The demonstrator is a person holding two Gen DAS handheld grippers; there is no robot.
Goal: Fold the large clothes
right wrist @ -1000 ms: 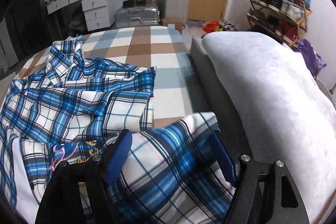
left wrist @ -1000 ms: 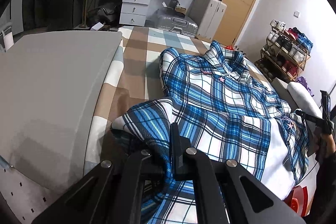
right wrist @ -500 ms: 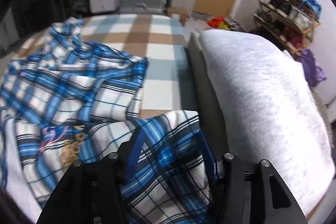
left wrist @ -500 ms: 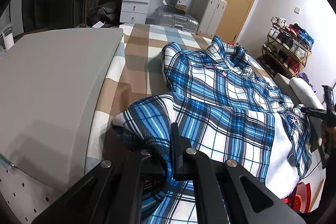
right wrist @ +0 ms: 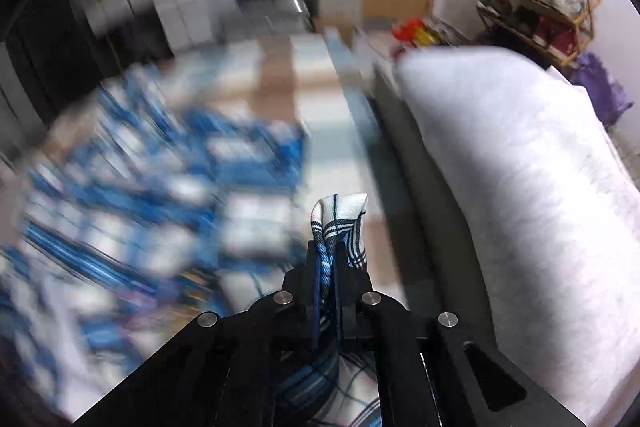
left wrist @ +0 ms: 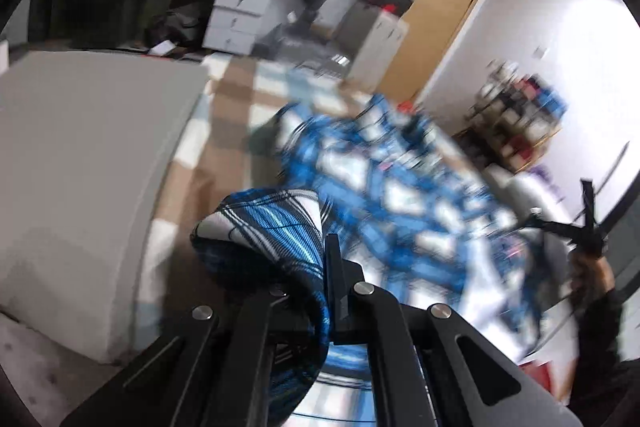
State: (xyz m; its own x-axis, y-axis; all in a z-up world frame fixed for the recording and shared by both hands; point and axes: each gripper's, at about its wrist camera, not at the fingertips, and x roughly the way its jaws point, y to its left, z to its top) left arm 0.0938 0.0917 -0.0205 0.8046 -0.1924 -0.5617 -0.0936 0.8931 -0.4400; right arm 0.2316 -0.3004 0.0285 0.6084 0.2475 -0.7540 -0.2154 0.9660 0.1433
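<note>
Both grippers pinch the blue-and-white plaid cotton shirt [left wrist: 384, 195] at its near hem corners. The left black two-finger gripper [left wrist: 326, 259] has its jaws fully closed, a bunched fold of cloth bulging out at 10 o'clock of the tips. The right black two-finger gripper [right wrist: 325, 251] has its jaws clamped to a narrow slit on a thin tuck of fabric that pokes up past the tips at 12 o'clock. The rest of the shirt lies spread and motion-blurred across the tan, white and pale-blue checked bedcover [left wrist: 236, 95], collar end toward 12 o'clock in the left view — the body of it runs away from both grippers. A grey padded cushion [left wrist: 80, 155] borders the bed at 9 o'clock of the left view; a white fluffy bolster [right wrist: 512, 179] sits at 3 o'clock of the right one. Judgement: the step in hand is lifting the hem to carry it toward the collar. To do it well — raise both corners evenly, keep the hem taut between the grippers so no slack sags mid-span, and lay it square to the shoulders. Risk: the right-hand pinch looks shallow and may slip under the shirt's weight.
</note>
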